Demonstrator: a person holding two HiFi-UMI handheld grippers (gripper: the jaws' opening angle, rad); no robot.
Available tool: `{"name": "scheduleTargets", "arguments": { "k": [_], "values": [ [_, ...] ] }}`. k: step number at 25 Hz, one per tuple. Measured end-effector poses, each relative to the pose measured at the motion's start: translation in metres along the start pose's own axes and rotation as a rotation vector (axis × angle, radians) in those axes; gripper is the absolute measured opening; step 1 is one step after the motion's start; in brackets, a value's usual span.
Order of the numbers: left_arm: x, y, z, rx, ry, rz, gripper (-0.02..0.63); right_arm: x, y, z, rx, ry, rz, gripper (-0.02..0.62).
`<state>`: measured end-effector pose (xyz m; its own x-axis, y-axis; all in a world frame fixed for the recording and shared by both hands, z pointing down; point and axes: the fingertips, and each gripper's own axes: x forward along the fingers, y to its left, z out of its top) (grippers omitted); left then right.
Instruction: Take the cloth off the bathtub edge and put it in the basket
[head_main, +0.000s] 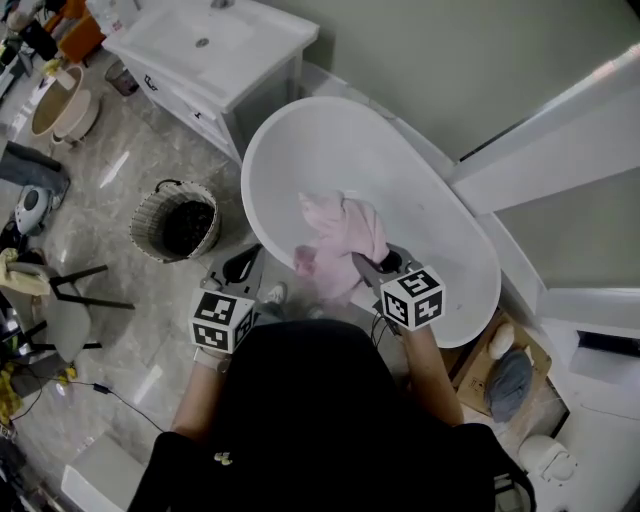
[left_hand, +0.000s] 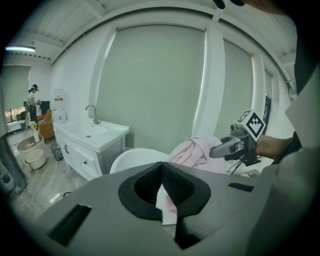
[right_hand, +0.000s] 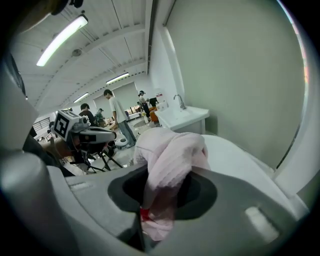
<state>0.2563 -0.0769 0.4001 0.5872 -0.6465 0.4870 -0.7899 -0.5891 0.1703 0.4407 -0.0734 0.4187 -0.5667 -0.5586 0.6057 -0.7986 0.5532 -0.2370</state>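
Pink cloth (head_main: 340, 235) pinched by left gripper (left_hand: 165, 200) and right gripper (right_hand: 150, 200), over white bathtub (head_main: 262, 150). Round basket (head_main: 150, 205) near tub, dark inside.

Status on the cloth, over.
Grippers: left gripper and right gripper both shut on cloth. It hangs bunched over bathtub, off the edge. Way to basket on floor looks clear.
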Motion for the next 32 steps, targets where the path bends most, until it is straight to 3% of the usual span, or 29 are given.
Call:
{"name": "scheduleTargets", "arguments": {
  "k": [8,15,25,32],
  "values": [
    [-0.022,0.005,0.016,-0.009,-0.041,0.061,0.014,-0.025,0.013,0.039,-0.004,-0.100,0.018,0.115],
    [-0.049,0.000,0.008,-0.049,-0.056,0.135,0.014,-0.034,0.028,0.055,-0.019,-0.132,0.081,0.115],
    [-0.111,0.016,-0.035,-0.181,-0.083,0.332,0.014,-0.012,0.076,0.071,-0.099,-0.120,0.254,0.115],
    [-0.182,0.063,-0.060,-0.253,-0.130,0.475,0.014,0.037,0.157,0.086,-0.189,-0.082,0.382,0.115]
  ]
}}
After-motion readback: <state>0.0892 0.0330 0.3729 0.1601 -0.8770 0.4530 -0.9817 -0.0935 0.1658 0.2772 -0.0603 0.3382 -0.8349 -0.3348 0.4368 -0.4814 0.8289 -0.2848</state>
